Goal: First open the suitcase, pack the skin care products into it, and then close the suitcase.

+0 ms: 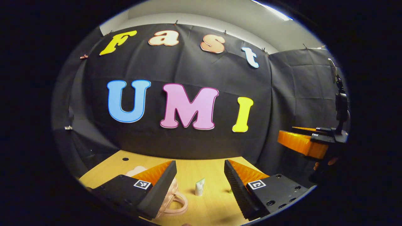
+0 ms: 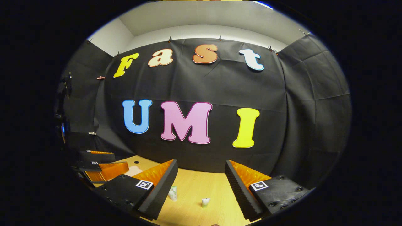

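I see the pink suitcase (image 1: 171,196) at seven o'clock beneath my left gripper (image 1: 200,185), nearer than the right gripper (image 2: 201,185). A tube (image 1: 199,187) stands between the left fingers. Both grippers gape wide, empty.

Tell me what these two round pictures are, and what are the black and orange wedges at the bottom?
A person holds a tool in each hand, and a camera rides on each. The wedges are each tool's two fingers. In the left gripper view, the left hand-held gripper is open and holds nothing. The right hand-held gripper is open too. On the wooden table lie a pink suitcase with a handle and a small white tube. The right gripper view shows that tube and a second small tube. The other tool shows far off.
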{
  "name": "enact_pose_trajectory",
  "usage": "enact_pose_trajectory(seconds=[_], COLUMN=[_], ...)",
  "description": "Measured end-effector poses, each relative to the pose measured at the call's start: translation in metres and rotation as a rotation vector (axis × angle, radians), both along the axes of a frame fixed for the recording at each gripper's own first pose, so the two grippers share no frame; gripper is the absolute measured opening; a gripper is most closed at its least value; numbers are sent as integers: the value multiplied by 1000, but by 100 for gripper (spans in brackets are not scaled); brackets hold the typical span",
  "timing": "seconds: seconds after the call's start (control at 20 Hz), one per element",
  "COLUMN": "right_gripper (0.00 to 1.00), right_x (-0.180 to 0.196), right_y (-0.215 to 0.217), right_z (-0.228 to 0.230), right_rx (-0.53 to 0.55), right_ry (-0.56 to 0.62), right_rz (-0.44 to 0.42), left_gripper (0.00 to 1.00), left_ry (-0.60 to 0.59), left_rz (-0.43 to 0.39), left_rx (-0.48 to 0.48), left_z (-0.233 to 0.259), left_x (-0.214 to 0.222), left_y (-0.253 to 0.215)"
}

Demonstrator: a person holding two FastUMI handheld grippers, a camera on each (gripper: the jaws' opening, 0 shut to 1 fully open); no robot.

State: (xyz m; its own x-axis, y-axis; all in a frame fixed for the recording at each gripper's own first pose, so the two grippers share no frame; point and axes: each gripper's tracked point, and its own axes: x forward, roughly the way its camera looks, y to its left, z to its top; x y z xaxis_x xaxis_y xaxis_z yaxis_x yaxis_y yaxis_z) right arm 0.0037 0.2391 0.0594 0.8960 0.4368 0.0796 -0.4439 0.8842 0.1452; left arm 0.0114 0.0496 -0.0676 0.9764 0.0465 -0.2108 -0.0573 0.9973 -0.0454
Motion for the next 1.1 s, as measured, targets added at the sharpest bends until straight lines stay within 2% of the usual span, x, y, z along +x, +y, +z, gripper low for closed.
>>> enact_pose_trajectory(seconds=[0.1,0.45,0.8,0.9,0.95,1.0,1.1], right_gripper=[96,96,96,96,96,96,96], right_x=[1,-1,-3,-4,-5,-5,-5], right_y=[1,-33,-83,-92,-96,-101,-107], right_z=[-4,-22,-50,-55,-55,-56,-59], right_rx=[2,-7,-12,-17,-18,-18,-15], right_ry=[9,36,99,112,114,113,118], right_rz=[5,-52,-149,-162,-168,-175,-178], left_gripper=[96,96,95,92,84,83,70], left_ry=[94,526,819,858,870,882,911], left_rz=[-44,-15,27,59,70,73,74], left_rx=[-40,-125,-167,-195,-203,-212,-222], left_z=[-34,-164,-254,-266,-270,-276,-282], left_x=[7,25,25,25,27,26,23], left_y=[-3,23,24,32,36,37,42])
